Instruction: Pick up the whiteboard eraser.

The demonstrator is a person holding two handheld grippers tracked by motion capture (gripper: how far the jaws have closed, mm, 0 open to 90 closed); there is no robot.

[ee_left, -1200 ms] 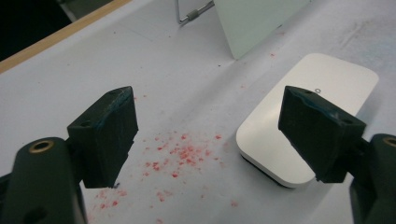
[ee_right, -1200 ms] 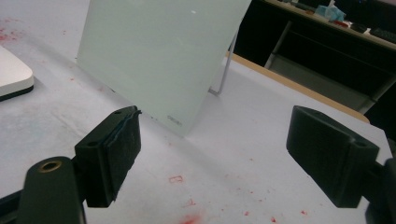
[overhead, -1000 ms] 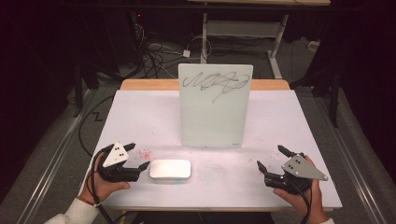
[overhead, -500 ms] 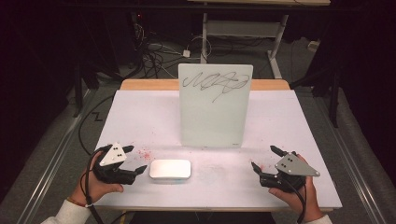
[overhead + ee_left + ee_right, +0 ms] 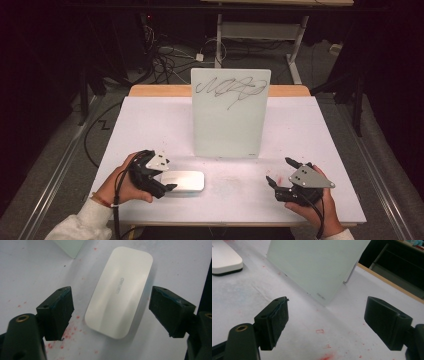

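A white rounded eraser [image 5: 184,181] lies flat on the table near the front left. My left gripper [image 5: 162,175] is open, and its jaws stand on either side of the eraser's near end without touching it. In the left gripper view the eraser [image 5: 120,290] sits between the spread jaws of the left gripper [image 5: 111,302]. An upright whiteboard [image 5: 229,115] with a black scribble [image 5: 230,90] stands mid-table. My right gripper [image 5: 278,170] is open and holds nothing at the front right. In its own view the right gripper [image 5: 327,306] points at the whiteboard's [image 5: 312,267] lower corner.
The table [image 5: 150,115] has a white cover flecked with red marks [image 5: 327,356]. A wooden strip [image 5: 160,90] runs along its far edge. Cables [image 5: 165,55] and a desk frame [image 5: 260,30] lie on the floor beyond.
My left gripper has moved right to the eraser and now straddles its end. My right gripper has shifted slightly to the left, still open.
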